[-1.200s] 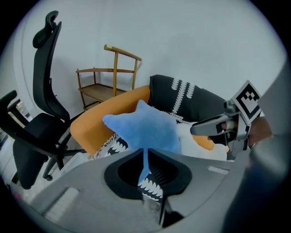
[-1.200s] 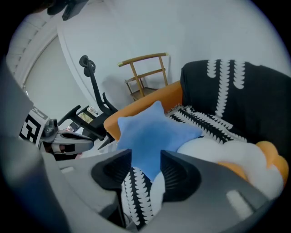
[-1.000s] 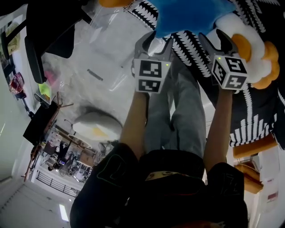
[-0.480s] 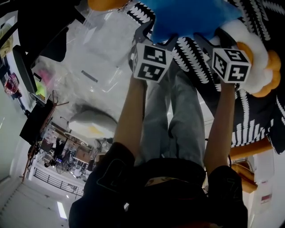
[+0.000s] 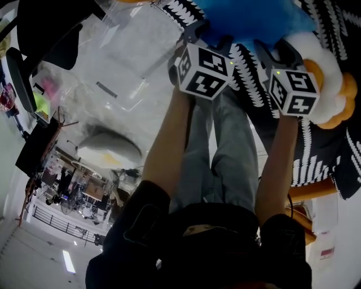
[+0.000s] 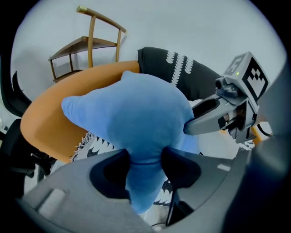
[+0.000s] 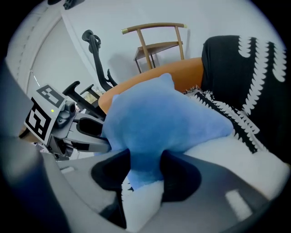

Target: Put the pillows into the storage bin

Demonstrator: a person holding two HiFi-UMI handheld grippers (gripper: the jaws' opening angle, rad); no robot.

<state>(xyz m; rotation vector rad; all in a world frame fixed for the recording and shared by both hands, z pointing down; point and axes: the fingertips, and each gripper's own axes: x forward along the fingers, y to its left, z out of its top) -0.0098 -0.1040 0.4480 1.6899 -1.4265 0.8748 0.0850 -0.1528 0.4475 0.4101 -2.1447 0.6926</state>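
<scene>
The left tool and right tool, jaws having just been closing, are each clenching one corner of the fluffy blue star-shaped pillow, which is spanning between them at the head view's top centre, equally near both

Bright, even light; possibly fisheye-darkened corners

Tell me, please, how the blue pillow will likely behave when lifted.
Probably soft and floppy: the blue pillow pinches thin where the left tool and right tool, whose jaws have just been closing, clamp its corners. Likely light, being plump plush. Its fuzzy surface should resist slipping.
</scene>
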